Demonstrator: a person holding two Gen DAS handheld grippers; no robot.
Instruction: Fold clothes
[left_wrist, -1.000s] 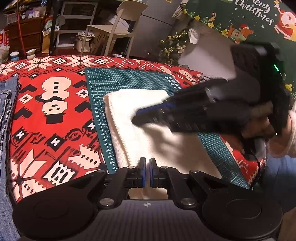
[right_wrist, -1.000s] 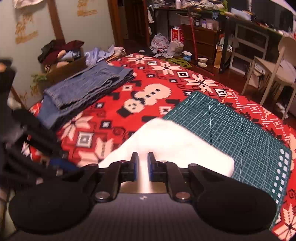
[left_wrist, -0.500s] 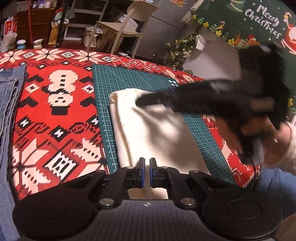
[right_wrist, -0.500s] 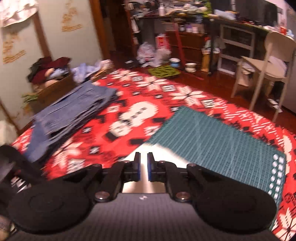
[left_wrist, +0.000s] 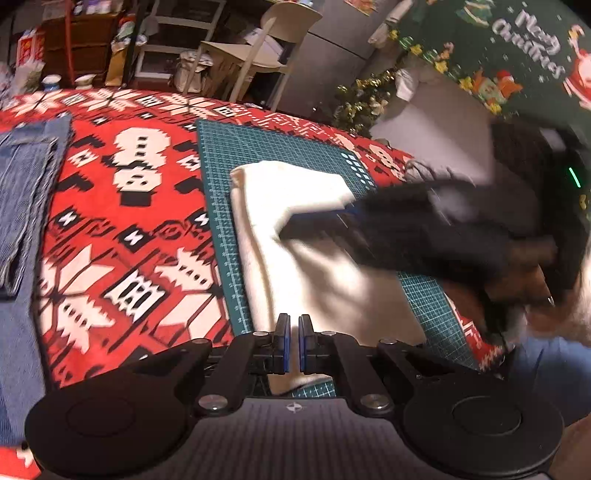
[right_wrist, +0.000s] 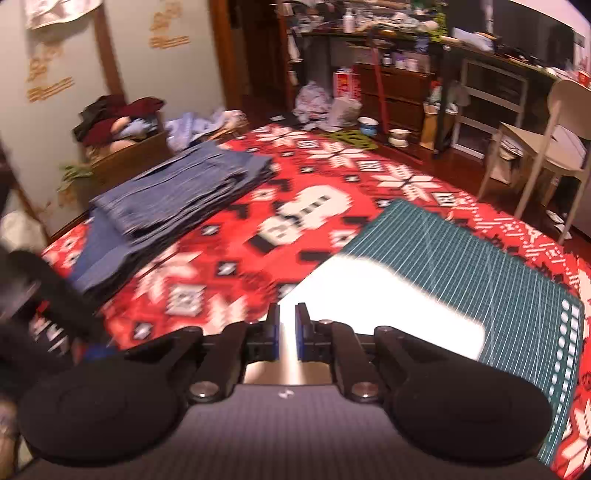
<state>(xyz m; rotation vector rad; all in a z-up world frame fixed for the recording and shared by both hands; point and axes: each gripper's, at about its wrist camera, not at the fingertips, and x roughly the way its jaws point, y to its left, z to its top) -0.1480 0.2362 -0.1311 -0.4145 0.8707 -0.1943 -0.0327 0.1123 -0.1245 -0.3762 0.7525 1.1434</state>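
Legibly, banner (left_wrist: 532, 48) (green) reads "Merry Christmas".

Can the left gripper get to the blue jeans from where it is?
Probably yes. The left gripper sits over the white cloth, and the jeans lie off to its side on the red blanket with nothing between them.

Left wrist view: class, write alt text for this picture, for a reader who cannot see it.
A folded white cloth lies on a green cutting mat over a red Christmas-patterned cover, with the left gripper shut, holding nothing, at its near end. The blurred right gripper reaches in from the right over the cloth; folded blue jeans lie at far left.
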